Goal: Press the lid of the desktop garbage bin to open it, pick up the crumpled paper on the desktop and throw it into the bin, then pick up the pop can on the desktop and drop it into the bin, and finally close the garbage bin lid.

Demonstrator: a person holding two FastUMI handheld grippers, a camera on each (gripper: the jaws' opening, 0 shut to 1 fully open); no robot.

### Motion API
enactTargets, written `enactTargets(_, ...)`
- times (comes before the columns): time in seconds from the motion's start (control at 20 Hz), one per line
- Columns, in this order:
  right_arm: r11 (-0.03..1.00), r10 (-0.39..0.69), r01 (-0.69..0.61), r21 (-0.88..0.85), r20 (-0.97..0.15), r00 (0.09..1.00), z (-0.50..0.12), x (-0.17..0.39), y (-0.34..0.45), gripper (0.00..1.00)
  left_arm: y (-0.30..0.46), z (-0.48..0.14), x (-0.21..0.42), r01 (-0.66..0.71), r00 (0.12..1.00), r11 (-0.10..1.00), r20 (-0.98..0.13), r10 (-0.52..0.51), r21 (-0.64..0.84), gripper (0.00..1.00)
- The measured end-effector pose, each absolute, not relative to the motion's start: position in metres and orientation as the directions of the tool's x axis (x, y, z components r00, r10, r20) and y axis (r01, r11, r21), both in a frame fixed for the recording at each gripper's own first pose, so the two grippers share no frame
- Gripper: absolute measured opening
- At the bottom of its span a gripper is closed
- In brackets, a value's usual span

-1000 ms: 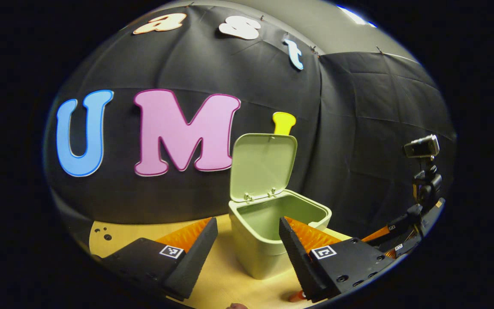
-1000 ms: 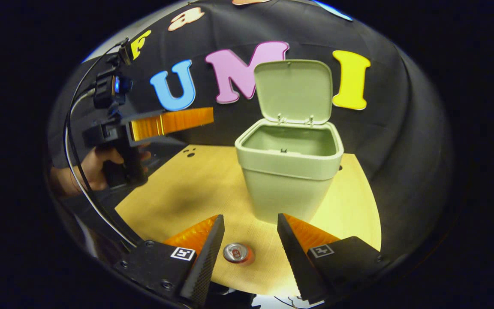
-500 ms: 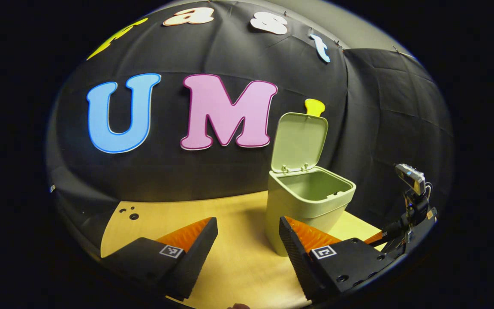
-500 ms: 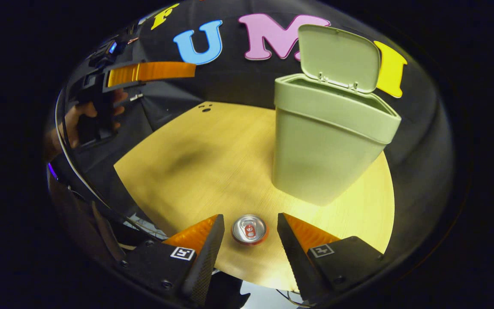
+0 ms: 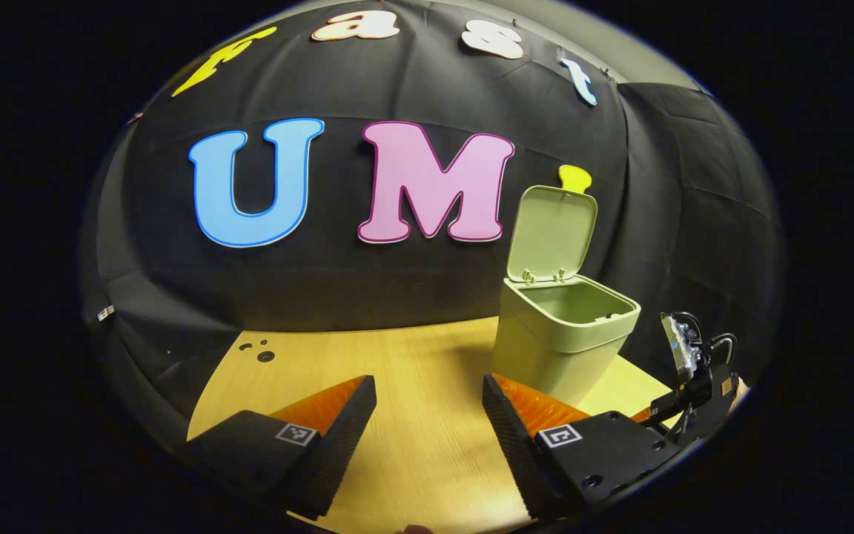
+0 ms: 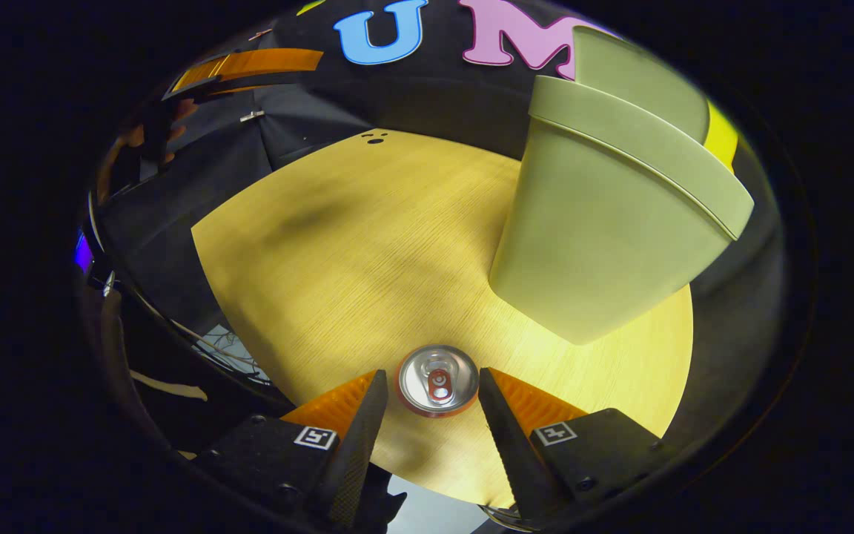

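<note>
On the pale wooden tabletop the can stands upright near the front edge, its top facing the camera. The right claw is spread, a finger on each side of the can (neither touching, as far as shows), placed to pinch it. The bin stands just beyond, lid up, ready for the drop. The left claw, spread and empty, hangs clear to the side.

Bin blocks far right (lid up); desktop left free.
</note>
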State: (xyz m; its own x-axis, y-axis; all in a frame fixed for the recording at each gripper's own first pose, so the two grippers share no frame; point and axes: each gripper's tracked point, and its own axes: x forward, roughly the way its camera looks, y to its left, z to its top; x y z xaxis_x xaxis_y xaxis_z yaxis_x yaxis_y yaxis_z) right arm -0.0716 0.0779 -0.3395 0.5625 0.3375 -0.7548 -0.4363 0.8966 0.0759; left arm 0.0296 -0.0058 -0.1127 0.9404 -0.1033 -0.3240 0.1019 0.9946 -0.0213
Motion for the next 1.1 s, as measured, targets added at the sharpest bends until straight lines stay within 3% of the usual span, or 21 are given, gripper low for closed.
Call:
enactTargets(0.15, 0.886, 0.334, -0.46, 0.058, -0.768, 0.546, -0.347, -0.069, 0.078, 0.8, 0.0, -0.115, 0.029, 0.086, 0.939, 0.996, -0.332, -0.088, -0.019, 0.93)
enactTargets(0.35, 0.877, 0.343, -0.476, 0.062, -0.775, 0.531, -0.356, -0.067, 0.082, 0.85, 0.003, -0.117, 0.029, 0.084, 0.938, 0.996, -0.336, -0.084, -0.013, 0.93)
enactTargets(0.7, 0.896, 0.343, -0.435, 0.093, -0.768, 0.541, -0.36, -0.065, 0.081, 0.86, -0.001, -0.121, 0.03, 0.096, 0.936, 0.995, -0.34, -0.091, -0.003, 0.93)
enactTargets(1.1, 0.913, 0.369, -0.374, 0.164, -0.723, 0.585, -0.321, -0.063, 0.069, 0.86, -0.006, -0.122, 0.031, 0.101, 0.936, 0.995, -0.339, -0.098, -0.007, 0.93)
